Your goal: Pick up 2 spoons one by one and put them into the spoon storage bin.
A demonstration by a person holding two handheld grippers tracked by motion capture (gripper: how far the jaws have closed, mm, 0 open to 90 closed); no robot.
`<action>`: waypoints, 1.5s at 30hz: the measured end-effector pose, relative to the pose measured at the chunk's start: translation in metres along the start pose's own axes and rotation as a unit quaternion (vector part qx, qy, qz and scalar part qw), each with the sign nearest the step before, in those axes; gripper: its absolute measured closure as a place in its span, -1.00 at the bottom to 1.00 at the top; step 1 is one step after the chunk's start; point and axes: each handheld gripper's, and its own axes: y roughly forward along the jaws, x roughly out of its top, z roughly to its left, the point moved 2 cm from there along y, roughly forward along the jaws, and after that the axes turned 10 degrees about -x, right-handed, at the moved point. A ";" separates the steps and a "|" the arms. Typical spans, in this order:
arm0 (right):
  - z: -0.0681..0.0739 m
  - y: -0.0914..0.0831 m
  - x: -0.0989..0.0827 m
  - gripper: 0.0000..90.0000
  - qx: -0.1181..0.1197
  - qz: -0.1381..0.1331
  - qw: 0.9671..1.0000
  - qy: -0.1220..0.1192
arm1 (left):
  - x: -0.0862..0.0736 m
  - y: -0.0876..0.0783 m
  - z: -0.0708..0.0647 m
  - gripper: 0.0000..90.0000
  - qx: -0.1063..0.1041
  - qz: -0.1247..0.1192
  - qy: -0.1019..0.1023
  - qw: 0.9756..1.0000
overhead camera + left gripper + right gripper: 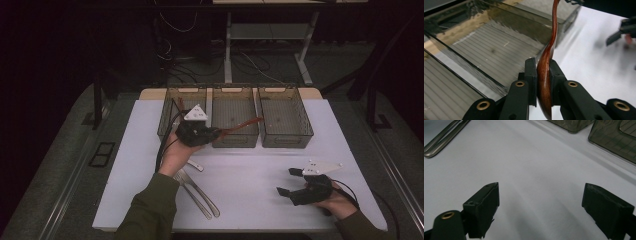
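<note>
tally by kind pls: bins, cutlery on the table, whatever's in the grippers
Clear bins: 3 — left, middle, right
Metal cutlery lying on the table: 3 — two long pieces side by side, one partly hidden under the left hand
Wooden spoon: 1 — clamped in the left gripper
Right gripper: 0, open
Total: 7

Reddish-brown wooden spoon (546,72) (glossy), white table (260,170)

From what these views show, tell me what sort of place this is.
Probably a lab or workshop set up for recording tabletop tasks: a white table with three clear bins, and loose cables on the floor beside metal desk legs.
</note>
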 end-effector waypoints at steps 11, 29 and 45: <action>0.000 0.000 0.000 -0.68 0.002 0.000 1.000 0.001 | 0.016 0.021 0.027 0.77 0.036 0.003 -0.027 0.999; -0.001 -0.001 0.000 -0.68 0.003 0.001 1.000 0.001 | 0.006 0.050 0.046 0.77 0.072 0.049 -0.061 0.994; -0.001 -0.001 0.000 -0.68 0.002 0.000 1.000 0.001 | 0.006 0.053 0.044 0.42 0.066 0.050 -0.057 0.995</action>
